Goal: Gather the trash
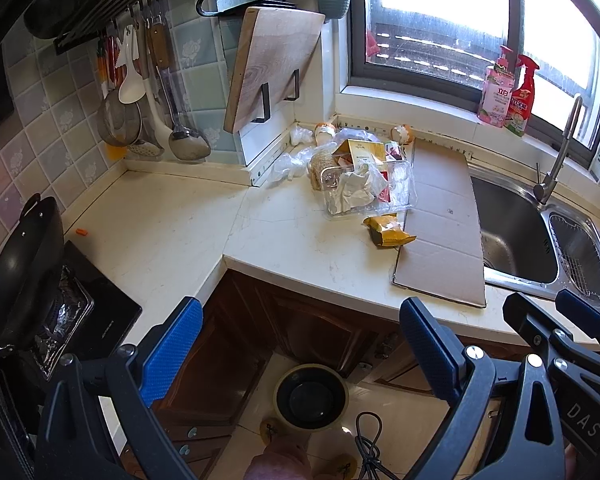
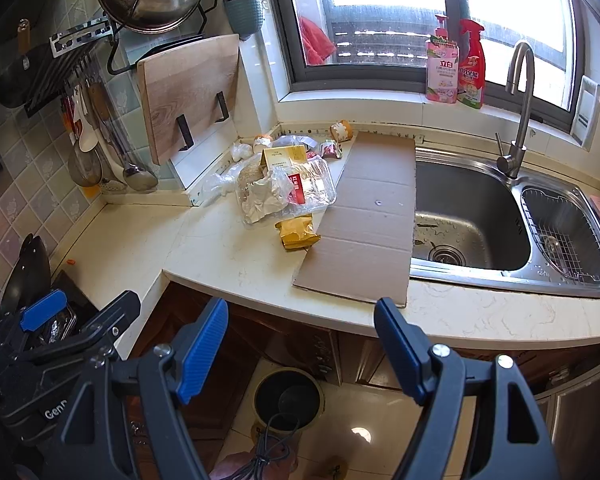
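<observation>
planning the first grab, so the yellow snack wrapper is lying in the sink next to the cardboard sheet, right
Not in the sink. The yellow snack wrapper lies on the countertop, at the cardboard sheet's left edge, on the far side from the sink. The right wrist view shows it clearly.

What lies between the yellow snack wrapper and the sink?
A flattened cardboard sheet spans the counter between the yellow snack wrapper and the sink. Its right edge reaches the basin. The wrapper touches its left edge. Clearest in the right wrist view.
</observation>
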A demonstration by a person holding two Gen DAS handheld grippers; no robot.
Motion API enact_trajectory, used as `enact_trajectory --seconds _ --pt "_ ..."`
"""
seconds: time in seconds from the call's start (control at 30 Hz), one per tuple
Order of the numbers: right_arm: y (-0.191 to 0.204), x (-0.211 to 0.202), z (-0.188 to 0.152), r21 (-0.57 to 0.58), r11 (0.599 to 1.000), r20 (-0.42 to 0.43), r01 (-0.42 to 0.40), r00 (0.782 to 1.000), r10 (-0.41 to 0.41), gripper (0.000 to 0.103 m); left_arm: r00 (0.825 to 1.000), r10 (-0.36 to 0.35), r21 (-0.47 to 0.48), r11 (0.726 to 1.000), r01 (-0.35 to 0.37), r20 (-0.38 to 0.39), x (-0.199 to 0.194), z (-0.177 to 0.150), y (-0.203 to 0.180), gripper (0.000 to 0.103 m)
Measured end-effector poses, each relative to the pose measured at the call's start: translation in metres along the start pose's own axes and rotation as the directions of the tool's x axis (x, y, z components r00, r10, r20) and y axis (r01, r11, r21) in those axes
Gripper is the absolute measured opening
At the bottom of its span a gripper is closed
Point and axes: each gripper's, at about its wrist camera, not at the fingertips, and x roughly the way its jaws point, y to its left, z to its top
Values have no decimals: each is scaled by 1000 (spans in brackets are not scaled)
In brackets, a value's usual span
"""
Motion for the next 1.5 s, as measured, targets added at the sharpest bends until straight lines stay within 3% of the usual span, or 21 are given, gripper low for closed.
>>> enact_trajectory --seconds 0.47,0.7,0.87,1.13,1.3,1.5 --pt "-5 13 3 12 998 -28 -53 998 54 76 999 44 -2 999 -44 -9 -2 0 1 99" --pt "-3 41 11 35 998 -83 -52 995 55 76 997 -75 -39 997 73 -34 25 11 14 99" --pt "-6 68 25 53 998 -106 -41 993 47 76 992 -114 34 993 116 -50 52 29 10 99" --pt "-5 140 61 43 999 -171 -17 985 24 76 967 -201 90 972 216 -154 128 72 17 99" --pt "3 202 76 10 1000 -240 4 971 -2 76 922 -312 83 937 338 -228 201 101 21 99" --pt "13 267 85 -50 997 -287 55 956 -68 76 893 -366 137 902 410 -262 281 127 7 99"
